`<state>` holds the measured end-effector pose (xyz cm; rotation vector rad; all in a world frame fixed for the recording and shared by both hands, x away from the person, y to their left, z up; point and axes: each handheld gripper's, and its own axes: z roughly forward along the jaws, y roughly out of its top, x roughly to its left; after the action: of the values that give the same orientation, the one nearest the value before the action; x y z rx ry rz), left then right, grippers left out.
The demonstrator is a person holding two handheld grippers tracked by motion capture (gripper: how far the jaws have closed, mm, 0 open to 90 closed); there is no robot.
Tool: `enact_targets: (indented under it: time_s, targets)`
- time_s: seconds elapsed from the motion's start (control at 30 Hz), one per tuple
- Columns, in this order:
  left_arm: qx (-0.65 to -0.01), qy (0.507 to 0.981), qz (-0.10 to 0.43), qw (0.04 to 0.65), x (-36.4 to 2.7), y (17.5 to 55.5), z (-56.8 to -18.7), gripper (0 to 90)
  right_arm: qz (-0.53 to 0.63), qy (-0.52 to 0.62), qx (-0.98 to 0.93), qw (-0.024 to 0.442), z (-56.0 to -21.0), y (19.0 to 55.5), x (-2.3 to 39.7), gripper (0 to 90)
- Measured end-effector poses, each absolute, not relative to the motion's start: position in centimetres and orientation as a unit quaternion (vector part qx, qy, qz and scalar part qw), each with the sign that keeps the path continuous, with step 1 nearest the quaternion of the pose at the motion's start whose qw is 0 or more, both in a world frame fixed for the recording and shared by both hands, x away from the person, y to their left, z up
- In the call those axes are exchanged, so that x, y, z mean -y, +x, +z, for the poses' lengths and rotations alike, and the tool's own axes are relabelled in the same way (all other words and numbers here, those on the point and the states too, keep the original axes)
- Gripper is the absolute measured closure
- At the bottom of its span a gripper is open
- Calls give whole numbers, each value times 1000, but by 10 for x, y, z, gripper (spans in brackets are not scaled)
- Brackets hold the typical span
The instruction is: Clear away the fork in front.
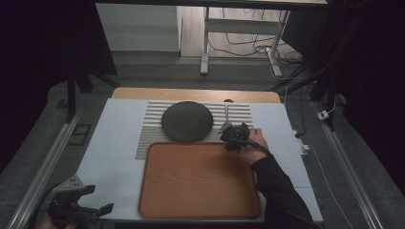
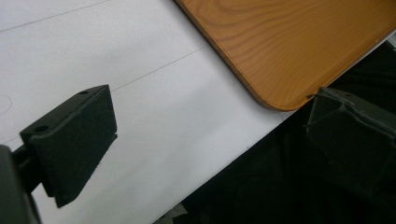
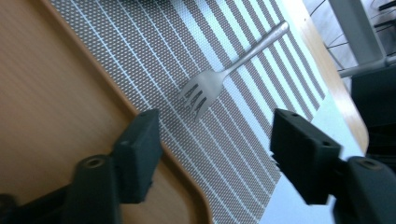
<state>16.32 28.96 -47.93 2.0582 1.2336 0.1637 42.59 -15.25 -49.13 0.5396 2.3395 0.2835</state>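
**Ana:** Nearest the high camera sits the left tool (image 1: pixel 98 210), low at the table's (image 1: pixel 114 143) near left corner. Its jaws stand wide apart with nothing between them. In its own view one jaw hangs over white tabletop, the other past the table's front edge, over the dark.

**Ben:** And the wooden tray (image 1: pixel 191 181)?

**Ana:** It lies flat at the middle of the near side and is bare. Its rounded near corner (image 2: pixel 275 100) almost reaches the table's front edge. Left of it runs a broad strip of open white surface.

**Ben:** Where is the fork (image 3: pixel 224 77)?

**Ana:** On the striped placemat (image 1: pixel 148 138) behind the tray, near the mat's right end. It lies flat, tines toward the tray, handle toward the far wooden edge of the table. It touches neither the tray nor the jaws.

**Ben:** The right tool (image 1: pixel 228 130)?

**Ana:** A hand (image 1: pixel 255 139) holds it over the tray's far right corner. Its jaws are released and part-way open, grasping nothing; the fork's tines lie just ahead of the gap. One jaw is over the tray's rim, the other over the mat's right edge.

**Ben:** Anything crowding it?

**Ana:** A dark round plate (image 1: pixel 186 121) rests on the mat to the left, overlapping the tray's far rim. Striped mat lies open between plate and fork.
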Motion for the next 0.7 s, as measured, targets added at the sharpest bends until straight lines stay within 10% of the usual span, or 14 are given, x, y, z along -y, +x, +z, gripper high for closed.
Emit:
enact_targets:
  time_s: [0.7]
  targets:
    - [-470,809,66,347,-286,163,-480,16,13,107,-909,403,-522,441,130,878]
